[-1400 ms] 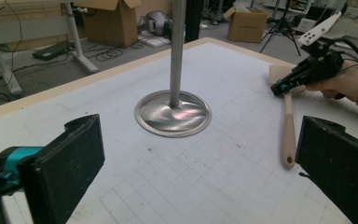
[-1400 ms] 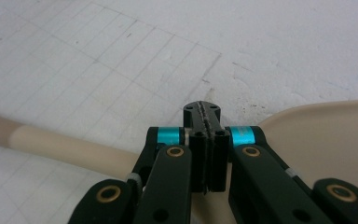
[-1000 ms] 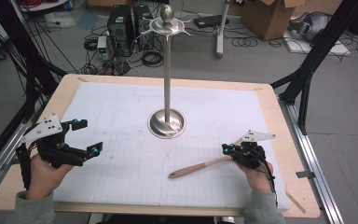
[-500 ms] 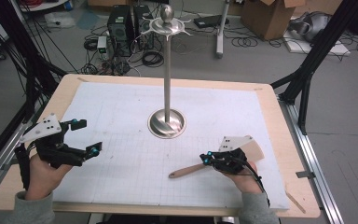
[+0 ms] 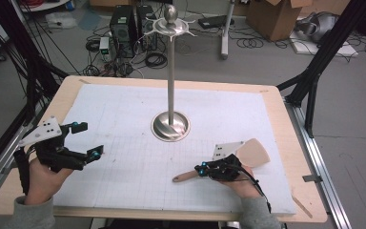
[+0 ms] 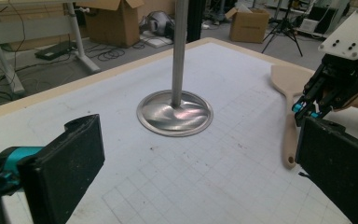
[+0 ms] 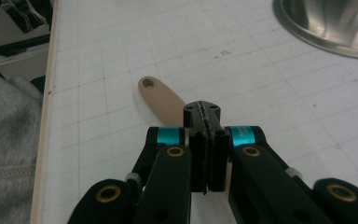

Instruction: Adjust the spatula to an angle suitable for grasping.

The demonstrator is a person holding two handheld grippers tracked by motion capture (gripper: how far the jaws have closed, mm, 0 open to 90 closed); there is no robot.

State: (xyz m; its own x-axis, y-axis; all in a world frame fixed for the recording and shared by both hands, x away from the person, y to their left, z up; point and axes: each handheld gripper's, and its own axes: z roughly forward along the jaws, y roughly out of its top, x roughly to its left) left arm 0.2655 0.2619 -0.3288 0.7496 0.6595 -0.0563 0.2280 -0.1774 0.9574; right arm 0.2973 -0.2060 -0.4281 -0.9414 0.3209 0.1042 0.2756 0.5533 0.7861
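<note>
A wooden table carries a white gridded mat that covers nearly all of its top, and on the mat, a little back from the middle, stands a tall steel stand with a round dished base and a knobbed crown of hooks at the top. In front of it and toward the right lies a pale wooden spatula, flat on the mat, its broad, rounded blade pointing to the back right and its slim handle running toward the front left, ending in a rounded tip with a small hanging hole. The right gripper is low over that handle with its jaws pressed together, pad against pad, and the handle passes beneath them rather than between; nothing is in its grasp. The left gripper hangs over the mat's left edge, well apart from the spatula, jaws spread wide with nothing between them
</note>
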